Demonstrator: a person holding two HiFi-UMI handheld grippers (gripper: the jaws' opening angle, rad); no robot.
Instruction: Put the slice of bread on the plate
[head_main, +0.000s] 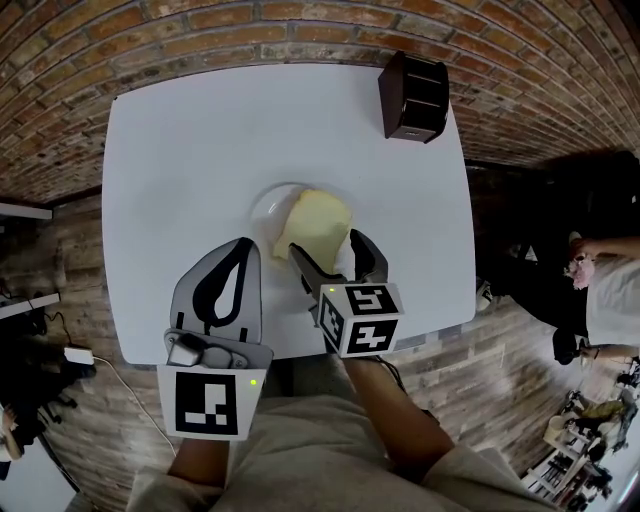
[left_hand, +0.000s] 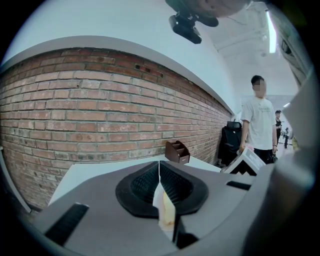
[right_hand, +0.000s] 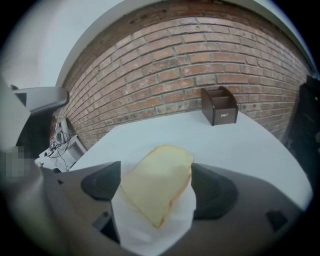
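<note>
A pale yellow slice of bread (head_main: 318, 222) lies flat on a small white plate (head_main: 264, 208) in the middle of the white table (head_main: 190, 150). My right gripper (head_main: 328, 250) is open, with one jaw on each side of the slice's near end. In the right gripper view the bread (right_hand: 159, 181) rests on the plate (right_hand: 176, 227) between the two dark pads (right_hand: 214, 189). My left gripper (head_main: 243, 250) is shut and holds nothing, just left of the plate's near rim. In the left gripper view its jaws (left_hand: 160, 172) meet, with only a sliver of bread showing through the slit.
A dark brown wooden holder (head_main: 413, 97) stands at the table's far right corner, also seen from the right gripper (right_hand: 220, 105). A brick wall and floor surround the table. A person in a white shirt (head_main: 605, 290) stands off to the right.
</note>
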